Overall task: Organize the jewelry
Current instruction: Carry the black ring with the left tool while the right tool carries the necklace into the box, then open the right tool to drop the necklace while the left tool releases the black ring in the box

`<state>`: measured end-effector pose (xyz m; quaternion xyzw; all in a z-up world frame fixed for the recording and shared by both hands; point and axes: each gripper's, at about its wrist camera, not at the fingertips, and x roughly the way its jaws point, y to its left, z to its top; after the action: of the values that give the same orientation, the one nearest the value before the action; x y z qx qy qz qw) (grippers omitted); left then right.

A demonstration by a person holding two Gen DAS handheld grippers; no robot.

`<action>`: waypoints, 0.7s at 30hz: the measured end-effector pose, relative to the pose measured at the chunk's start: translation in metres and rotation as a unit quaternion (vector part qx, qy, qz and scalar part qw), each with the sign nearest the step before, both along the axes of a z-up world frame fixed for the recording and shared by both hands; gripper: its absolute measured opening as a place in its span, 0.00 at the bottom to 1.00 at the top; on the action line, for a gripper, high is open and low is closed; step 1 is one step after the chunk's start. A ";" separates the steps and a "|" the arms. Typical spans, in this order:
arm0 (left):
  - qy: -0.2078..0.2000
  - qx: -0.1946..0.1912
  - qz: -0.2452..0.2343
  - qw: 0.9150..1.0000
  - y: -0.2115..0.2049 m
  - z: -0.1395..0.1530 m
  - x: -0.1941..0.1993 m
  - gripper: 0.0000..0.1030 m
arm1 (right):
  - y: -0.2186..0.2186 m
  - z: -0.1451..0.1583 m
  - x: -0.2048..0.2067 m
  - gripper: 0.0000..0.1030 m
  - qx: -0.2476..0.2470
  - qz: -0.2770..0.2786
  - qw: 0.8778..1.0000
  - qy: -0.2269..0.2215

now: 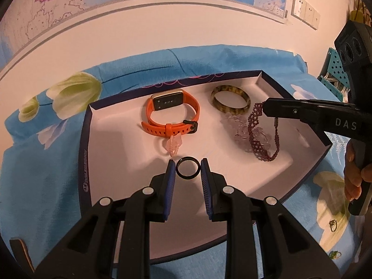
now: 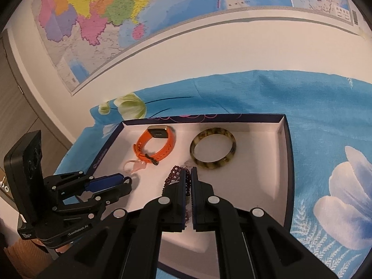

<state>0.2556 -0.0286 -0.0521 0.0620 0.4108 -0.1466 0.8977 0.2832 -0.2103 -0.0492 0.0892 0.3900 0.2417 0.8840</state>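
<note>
A shallow white-lined box (image 1: 109, 125) (image 2: 262, 186) lies on a blue floral cloth. In it are an orange watch (image 1: 172, 114) (image 2: 155, 145), a mottled bangle (image 1: 230, 101) (image 2: 212, 148), a pale pink piece (image 1: 173, 144) (image 2: 136, 166) and a clear bead bracelet (image 1: 234, 125). My left gripper (image 1: 187, 166) (image 2: 126, 181) is shut on a black ring (image 1: 187, 166), held just above the box floor. My right gripper (image 2: 188, 174) (image 1: 264, 108) is shut on a dark red beaded bracelet (image 1: 262, 134) (image 2: 173, 174), which hangs down into the box over the clear beads.
Two small rings (image 1: 332, 223) (image 1: 334, 254) lie on the cloth right of the box. A wall with a map (image 2: 116, 11) stands behind the table. A teal pegboard rack (image 1: 334, 69) is at the far right. A wooden door (image 2: 14, 107) is at the left.
</note>
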 end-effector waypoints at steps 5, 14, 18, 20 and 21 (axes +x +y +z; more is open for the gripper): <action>0.010 -0.001 0.002 1.000 0.000 -0.004 0.003 0.22 | -0.002 -0.006 0.007 0.03 -0.004 -0.009 1.000 0.011; 0.008 -0.002 -0.001 1.000 -0.002 -0.002 0.001 0.26 | -0.003 -0.011 0.010 0.06 -0.011 -0.018 1.000 0.020; 0.001 -0.005 0.004 1.000 0.002 0.002 -0.002 0.32 | -0.008 -0.006 0.006 0.22 -0.009 -0.028 0.999 0.013; -0.006 -0.011 0.005 1.000 0.004 0.006 -0.005 0.33 | -0.010 -0.002 0.001 0.24 -0.007 -0.029 1.000 0.005; -0.012 -0.015 0.004 1.000 0.005 0.010 -0.008 0.37 | -0.011 0.001 -0.002 0.24 -0.008 -0.030 1.000 0.001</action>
<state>0.2477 -0.0232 -0.0425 0.0489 0.3978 -0.1486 0.9040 0.2817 -0.2209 -0.0486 0.0941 0.3896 0.2121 0.8913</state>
